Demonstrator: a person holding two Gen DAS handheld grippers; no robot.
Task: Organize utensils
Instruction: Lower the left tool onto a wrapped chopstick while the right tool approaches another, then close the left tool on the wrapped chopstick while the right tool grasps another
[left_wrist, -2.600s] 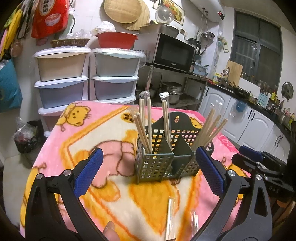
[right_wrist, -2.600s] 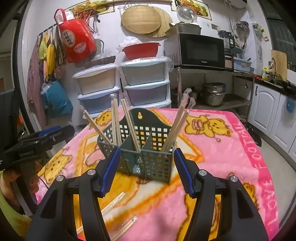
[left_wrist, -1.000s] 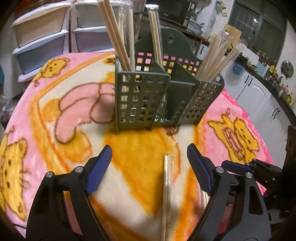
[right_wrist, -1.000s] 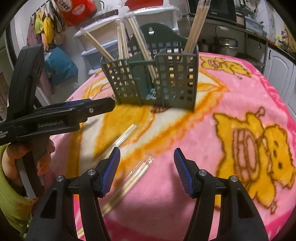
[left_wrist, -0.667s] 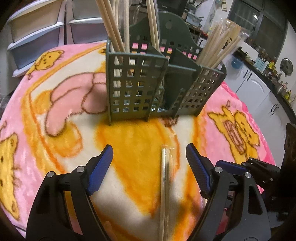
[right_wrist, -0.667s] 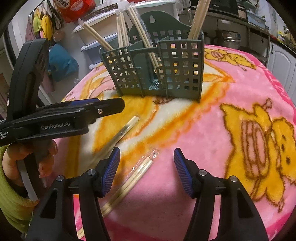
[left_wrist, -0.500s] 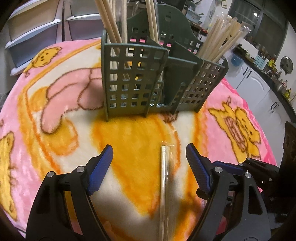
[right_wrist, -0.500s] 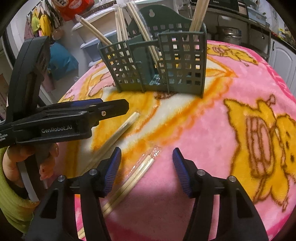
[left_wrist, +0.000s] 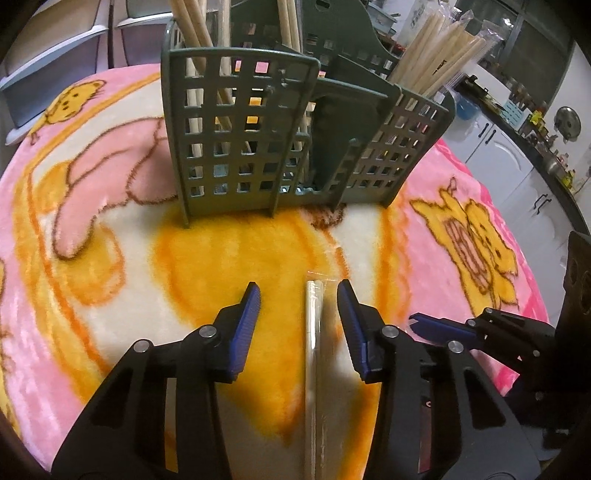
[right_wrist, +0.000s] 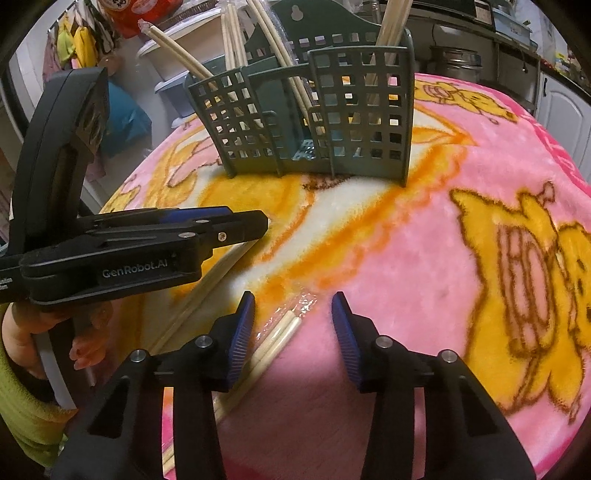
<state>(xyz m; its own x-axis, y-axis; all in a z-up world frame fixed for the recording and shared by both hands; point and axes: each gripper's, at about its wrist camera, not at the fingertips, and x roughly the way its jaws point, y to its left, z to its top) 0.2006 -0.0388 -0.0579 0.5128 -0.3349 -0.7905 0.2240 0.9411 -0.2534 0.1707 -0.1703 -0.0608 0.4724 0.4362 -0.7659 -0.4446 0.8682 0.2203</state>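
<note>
A dark green grid utensil holder (left_wrist: 240, 140) (right_wrist: 314, 122) stands on the blanket with several chopsticks upright in its compartments. One wrapped pair of chopsticks (left_wrist: 314, 350) lies flat between the jaws of my left gripper (left_wrist: 299, 297). Those jaws are closing, and the pads do not touch the wrapper. A second wrapped pair (right_wrist: 280, 339) lies between the closing jaws of my right gripper (right_wrist: 292, 301), close to its left pad and not pinched. The left gripper (right_wrist: 221, 225) shows side-on in the right wrist view, over its pair (right_wrist: 207, 291). The right gripper (left_wrist: 436, 325) shows at the right of the left wrist view.
A pink and orange cartoon blanket (right_wrist: 461, 221) covers the table. A hand in a green sleeve (right_wrist: 22, 398) holds the left gripper. Plastic storage drawers (left_wrist: 55, 48) stand behind the table on the left, white kitchen cabinets (left_wrist: 517, 166) to the right.
Both grippers have come down closer to the blanket and the holder. Their jaws have narrowed around the two wrapped chopstick pairs, the left one most in the last half second.
</note>
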